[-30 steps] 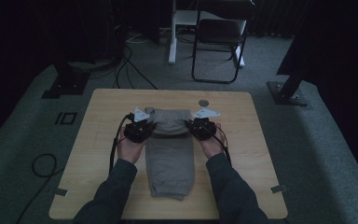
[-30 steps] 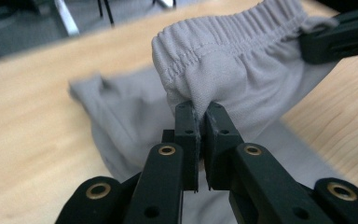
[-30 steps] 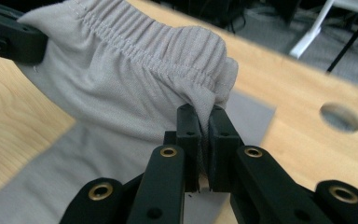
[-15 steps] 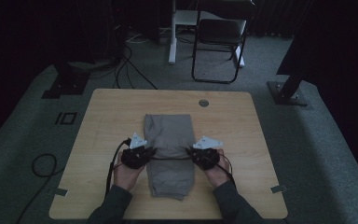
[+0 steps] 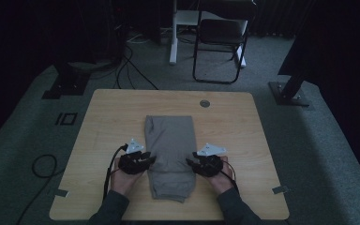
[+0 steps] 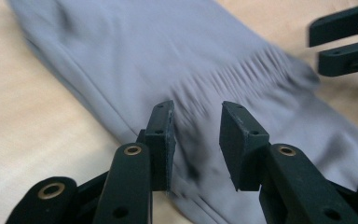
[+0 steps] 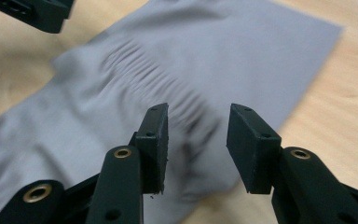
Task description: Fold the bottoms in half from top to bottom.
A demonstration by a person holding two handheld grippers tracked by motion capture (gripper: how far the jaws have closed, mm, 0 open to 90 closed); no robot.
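A folded grey garment (image 5: 171, 154) with a gathered elastic band lies lengthwise in the middle of the wooden table (image 5: 103, 122). My left gripper (image 5: 151, 161) rests at its left edge, jaws open, nothing held. In the left gripper view the gripper (image 6: 196, 140) hovers just above the grey garment (image 6: 168, 60), near the gathered band. My right gripper (image 5: 190, 162) sits at the garment's right edge, also open. The right gripper view shows its gripper (image 7: 196, 140) over the grey garment (image 7: 205, 60) with the cloth's edge just below.
A round grommet (image 5: 205, 103) sits near the table's far edge. A folding chair (image 5: 219, 42) and a white post stand beyond the table. Cables (image 5: 42, 166) trail on the floor at the left. Bare wood lies on both sides of the garment.
Both grippers have drawn back from the garment's far end to its nearer part. The far end, bunched up at the grippers a second ago, now lies flat.
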